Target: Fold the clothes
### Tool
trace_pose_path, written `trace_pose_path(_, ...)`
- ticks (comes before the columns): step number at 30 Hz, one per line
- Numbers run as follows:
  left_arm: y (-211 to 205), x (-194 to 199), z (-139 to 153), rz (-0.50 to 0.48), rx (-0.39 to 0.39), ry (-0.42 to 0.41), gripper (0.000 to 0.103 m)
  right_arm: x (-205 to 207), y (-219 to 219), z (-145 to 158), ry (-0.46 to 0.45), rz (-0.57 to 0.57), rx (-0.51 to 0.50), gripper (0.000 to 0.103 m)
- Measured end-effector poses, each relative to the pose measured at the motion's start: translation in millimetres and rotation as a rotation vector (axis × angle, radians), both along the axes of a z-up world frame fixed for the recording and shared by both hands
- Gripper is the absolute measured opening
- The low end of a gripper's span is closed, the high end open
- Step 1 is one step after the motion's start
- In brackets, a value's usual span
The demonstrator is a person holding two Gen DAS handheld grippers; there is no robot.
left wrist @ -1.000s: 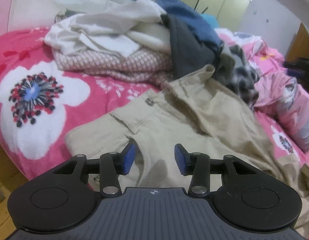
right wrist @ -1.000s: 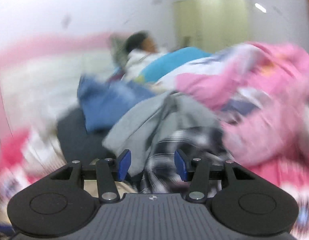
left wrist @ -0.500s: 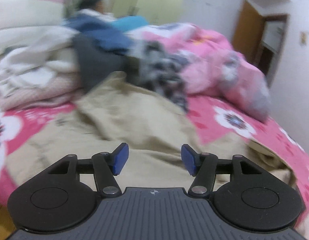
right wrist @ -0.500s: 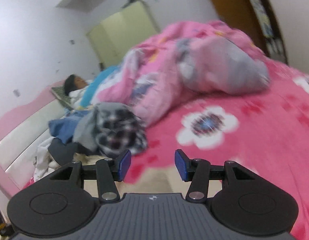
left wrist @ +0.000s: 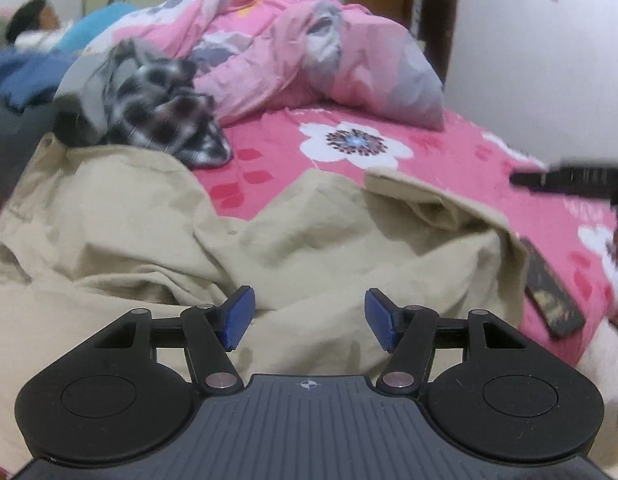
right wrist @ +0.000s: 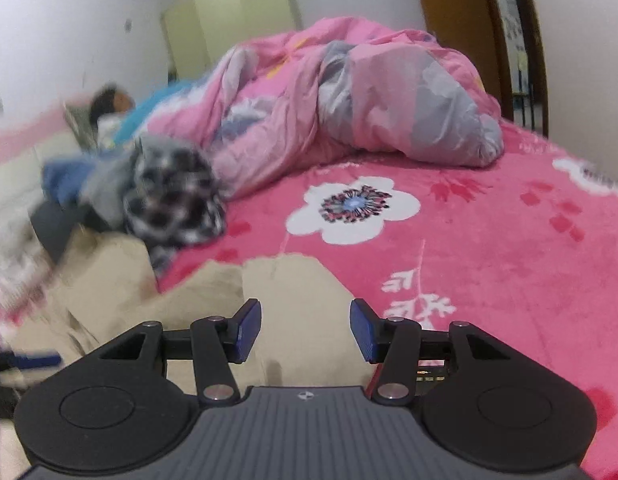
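Crumpled beige trousers lie across the pink flowered bedspread. My left gripper hovers open just above their rumpled middle, nothing between its blue pads. The right gripper is open too, above the leg ends of the beige trousers near the bare bedspread. A blurred dark part of the right gripper shows at the right edge of the left wrist view.
A checked garment and other clothes are heaped behind the trousers. A pink and grey duvet is bunched at the back. A person lies at the headboard. A dark phone lies beside the trousers. A wooden door stands behind.
Both grippers swung to the right, from the clothes heap and waistband toward the trouser legs and the open bedspread. The left jaws have spread wider. Nothing was taken hold of.
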State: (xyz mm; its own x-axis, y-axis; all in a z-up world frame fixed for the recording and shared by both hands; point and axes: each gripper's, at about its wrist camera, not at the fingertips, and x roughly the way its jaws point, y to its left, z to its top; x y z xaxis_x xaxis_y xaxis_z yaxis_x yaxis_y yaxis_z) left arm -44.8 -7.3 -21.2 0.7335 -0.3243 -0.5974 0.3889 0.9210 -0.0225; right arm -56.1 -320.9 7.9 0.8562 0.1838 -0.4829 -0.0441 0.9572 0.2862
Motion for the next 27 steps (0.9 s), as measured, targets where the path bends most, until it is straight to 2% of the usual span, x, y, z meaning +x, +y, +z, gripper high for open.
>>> trace_pose_path(3, -7, -1, -5, -0.020, 0.053, 0.003, 0.063, -13, -40, -8, 0.023, -0.102, 0.109, 0.052)
trace_pose_path(5, -11, 1, -8, -0.032, 0.069, 0.012, 0.063, -31, -72, -21, 0.074, -0.195, 0.168, 0.052)
trace_pose_path(8, -16, 5, -11, -0.048, 0.053, 0.019, 0.063, -60, -90, -32, 0.106, -0.274, 0.163, 0.055)
trace_pose_path(12, -18, 13, -13, -0.002, 0.041, 0.036, 0.063, -64, -58, -16, 0.008, -0.174, 0.098, 0.056)
trace_pose_path(24, 31, 23, -4, 0.242, -0.030, 0.078, 0.063, 143, 166, -38, -0.002, 0.156, -0.183, 0.056)
trace_pose_path(25, 35, 24, -5, 0.252, -0.032, 0.084, 0.063, 158, 169, -58, 0.046, 0.138, -0.213, 0.059)
trace_pose_path(27, 44, 26, -9, 0.265, -0.038, 0.092, 0.063, 169, 176, -89, 0.135, 0.109, -0.279, 0.077)
